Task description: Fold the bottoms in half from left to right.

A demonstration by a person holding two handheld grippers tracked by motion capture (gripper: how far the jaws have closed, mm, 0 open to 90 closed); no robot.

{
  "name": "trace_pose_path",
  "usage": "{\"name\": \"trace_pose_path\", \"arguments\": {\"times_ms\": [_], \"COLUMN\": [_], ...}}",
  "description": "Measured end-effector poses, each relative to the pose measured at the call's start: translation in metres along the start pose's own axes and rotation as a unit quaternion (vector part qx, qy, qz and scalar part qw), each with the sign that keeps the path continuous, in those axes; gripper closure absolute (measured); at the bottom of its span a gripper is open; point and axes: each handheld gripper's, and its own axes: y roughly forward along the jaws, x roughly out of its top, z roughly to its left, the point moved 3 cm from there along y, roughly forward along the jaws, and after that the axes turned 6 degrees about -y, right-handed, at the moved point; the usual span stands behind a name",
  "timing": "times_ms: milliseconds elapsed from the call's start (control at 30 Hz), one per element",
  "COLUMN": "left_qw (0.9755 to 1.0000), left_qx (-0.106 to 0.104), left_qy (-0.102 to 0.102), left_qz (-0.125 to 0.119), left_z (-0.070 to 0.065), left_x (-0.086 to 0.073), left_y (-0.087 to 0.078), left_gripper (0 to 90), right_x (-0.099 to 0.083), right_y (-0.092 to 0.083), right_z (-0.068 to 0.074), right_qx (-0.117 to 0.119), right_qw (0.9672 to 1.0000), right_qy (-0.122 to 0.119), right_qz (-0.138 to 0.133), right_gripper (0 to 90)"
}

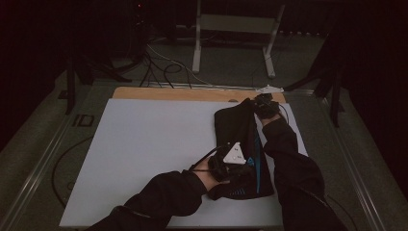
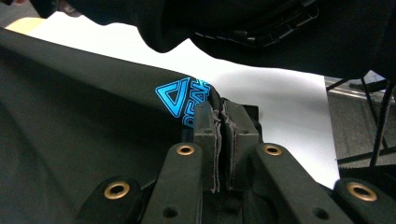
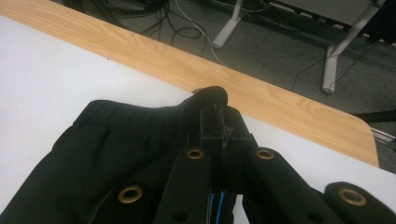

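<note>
A black pair of shorts (image 1: 238, 144) with blue letters lies on the right side of the white surface (image 1: 144, 144), folded into a long strip that runs from the far edge toward the near edge. The left gripper (image 2: 219, 126) has its jaws closed tight on the cloth at the near end, right by the blue letters. The right gripper (image 3: 217, 123) has its jaws closed tight on the bunched cloth at the far end, close to the wooden strip (image 3: 280, 100) along the far edge.

It looks like folding or moving the shorts, with both ends held and ready. The next move likely needs both hands to lift or pull together, so the cloth stays flat and does not slip.

There is lots of open room to the left. The right edge is just beside the shorts, and the far edge is close too, so moving left or toward the near edge is safest.
</note>
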Motion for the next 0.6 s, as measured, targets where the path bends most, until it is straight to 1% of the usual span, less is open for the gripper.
{"name": "trace_pose_path", "arguments": {"times_ms": [67,267,500,600], "left_qw": [1.0000,0.9999,0.9997,0.9995], "left_qx": [0.000,-0.004,-0.004,-0.004], "left_qy": [0.003,0.004,-0.002,-0.001], "left_qz": [0.004,0.013,0.024,0.031], "left_z": [0.000,0.000,0.003,0.004], "left_x": [0.000,-0.003,-0.007,-0.008], "left_y": [0.006,0.020,0.031,0.036], "left_gripper": [85.4,85.4,85.4,85.4], "right_x": [-0.003,-0.013,-0.022,-0.027], "right_y": [0.003,0.011,0.019,0.024], "right_z": [0.000,-0.001,-0.005,-0.005], "right_qx": [0.003,0.001,0.000,0.002], "right_qw": [1.0000,0.9999,0.9997,0.9996], "right_qy": [0.000,-0.001,-0.002,-0.001], "right_qz": [0.001,0.014,0.024,0.029], "right_gripper": [90.0,90.0,90.0,90.0]}}
